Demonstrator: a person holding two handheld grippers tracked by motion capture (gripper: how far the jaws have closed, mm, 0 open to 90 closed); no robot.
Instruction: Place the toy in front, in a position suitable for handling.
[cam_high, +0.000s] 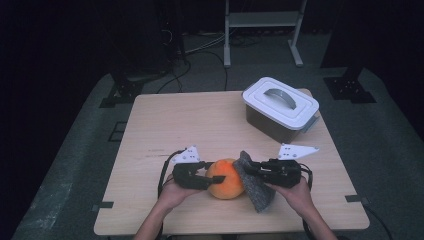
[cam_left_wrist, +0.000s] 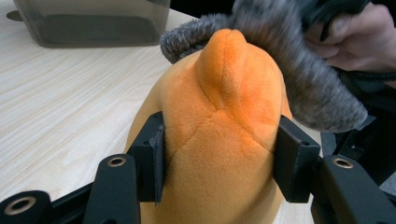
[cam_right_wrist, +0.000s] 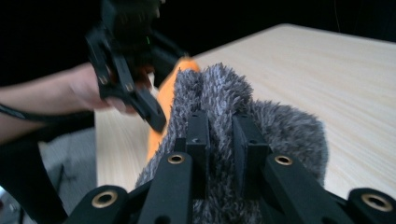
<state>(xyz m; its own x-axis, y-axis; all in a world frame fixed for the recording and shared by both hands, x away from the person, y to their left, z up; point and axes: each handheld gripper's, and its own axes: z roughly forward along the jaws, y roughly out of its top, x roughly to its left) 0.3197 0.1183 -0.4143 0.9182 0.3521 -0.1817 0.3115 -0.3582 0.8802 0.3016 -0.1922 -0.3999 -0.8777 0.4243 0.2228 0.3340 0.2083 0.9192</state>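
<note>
High view, left claw (cam_high: 207, 176) gripping orange plush (cam_high: 226, 179) (grey cloth (cam_high: 253, 186) touching)

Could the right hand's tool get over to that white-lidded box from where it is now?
Probably yes. The bare table lies between the right gripper and the box. But its fingers are shut on the grey fuzzy cloth, so it would arrive already full.

Plush (cam_high: 226, 179) front-centre on table (cam_high: 200, 120); cloth (cam_high: 254, 184) right; box (cam_high: 280, 107) behind.
</note>
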